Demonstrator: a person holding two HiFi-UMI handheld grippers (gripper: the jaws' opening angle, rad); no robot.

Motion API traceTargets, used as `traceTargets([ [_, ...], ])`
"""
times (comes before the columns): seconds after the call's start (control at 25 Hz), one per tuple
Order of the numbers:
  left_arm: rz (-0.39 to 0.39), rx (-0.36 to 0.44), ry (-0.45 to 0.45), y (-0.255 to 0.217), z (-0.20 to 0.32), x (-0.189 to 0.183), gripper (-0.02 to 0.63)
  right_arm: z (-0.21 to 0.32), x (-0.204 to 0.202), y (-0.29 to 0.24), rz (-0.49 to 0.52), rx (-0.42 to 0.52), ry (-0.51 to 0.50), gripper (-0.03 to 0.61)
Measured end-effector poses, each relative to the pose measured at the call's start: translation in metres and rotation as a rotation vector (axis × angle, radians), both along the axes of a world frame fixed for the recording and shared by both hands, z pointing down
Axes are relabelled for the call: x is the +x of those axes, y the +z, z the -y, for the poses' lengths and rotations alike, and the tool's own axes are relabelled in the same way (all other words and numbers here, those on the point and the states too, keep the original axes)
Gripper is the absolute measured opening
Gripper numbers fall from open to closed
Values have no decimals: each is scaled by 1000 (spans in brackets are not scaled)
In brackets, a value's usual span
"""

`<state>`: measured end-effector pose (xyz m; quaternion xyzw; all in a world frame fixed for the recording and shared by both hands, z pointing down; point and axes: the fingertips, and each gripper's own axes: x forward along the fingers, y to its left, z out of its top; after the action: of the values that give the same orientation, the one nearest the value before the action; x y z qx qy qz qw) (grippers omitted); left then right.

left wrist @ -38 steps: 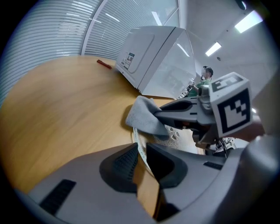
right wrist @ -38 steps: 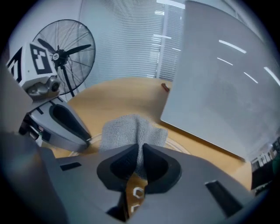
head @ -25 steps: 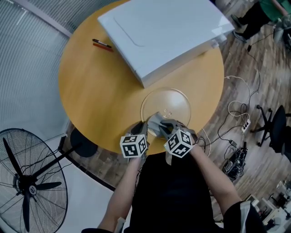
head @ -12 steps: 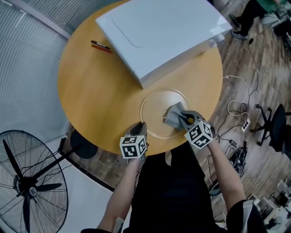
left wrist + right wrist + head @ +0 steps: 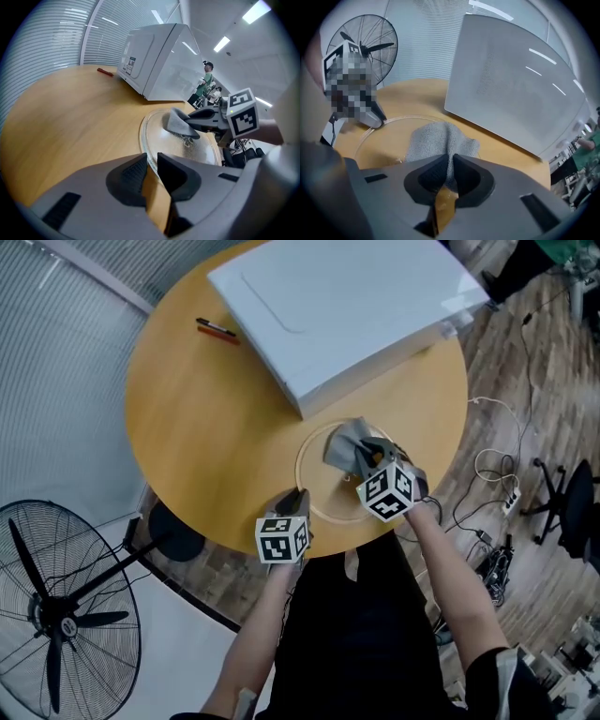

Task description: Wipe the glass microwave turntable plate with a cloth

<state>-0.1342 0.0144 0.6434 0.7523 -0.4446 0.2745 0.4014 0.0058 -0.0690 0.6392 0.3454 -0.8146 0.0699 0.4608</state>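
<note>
I judged myself to be in the middle of the wiping itself. My right gripper was clamped tight on a bunched fold of the grey cloth, whose loose part lay pressed on the far side of the glass plate, close to the rim that faced the microwave. My left gripper sat at the plate's near edge with its jaws drawn almost together. They appeared to pinch the rim and steady the plate on the table.

The near half of the glass looked bare of cloth, and I could see specks near the centre. So the next move, as I read it, called for dragging the cloth back across the middle toward me, pressing flat, while the left side held firm so the plate would not spin or slide.

The microwave stood just beyond the plate, and any push further out risked knocking my right gripper against it. My left gripper also covered a bit of rim the cloth could not reach. A red pen lay well apart. A fan, cables and a chair stood on the floor, out of the way.
</note>
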Motion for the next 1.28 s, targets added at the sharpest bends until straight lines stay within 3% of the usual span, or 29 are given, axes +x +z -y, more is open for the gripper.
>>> traceTargets([
  [0.16, 4, 1, -10, 0, 0, 0, 62, -5, -32, 0, 0, 25, -40, 32],
  [0.4, 7, 0, -13, 0, 0, -2, 61, -48, -74, -1, 16, 31, -196, 31],
  [0.76, 25, 9, 10, 1, 0, 0, 60, -108, -60, 0, 4, 54, -327, 37],
  [0.88, 25, 13, 15, 1, 0, -1, 60, -95, -35, 0, -32, 83, -274, 39],
  [1.12, 23, 19, 14, 2, 0, 0, 61, -39, 15, 1, -100, 102, -60, 41],
  [1.28, 24, 22, 8, 1, 0, 0, 63, -14, 17, 0, -146, 121, 40, 33],
])
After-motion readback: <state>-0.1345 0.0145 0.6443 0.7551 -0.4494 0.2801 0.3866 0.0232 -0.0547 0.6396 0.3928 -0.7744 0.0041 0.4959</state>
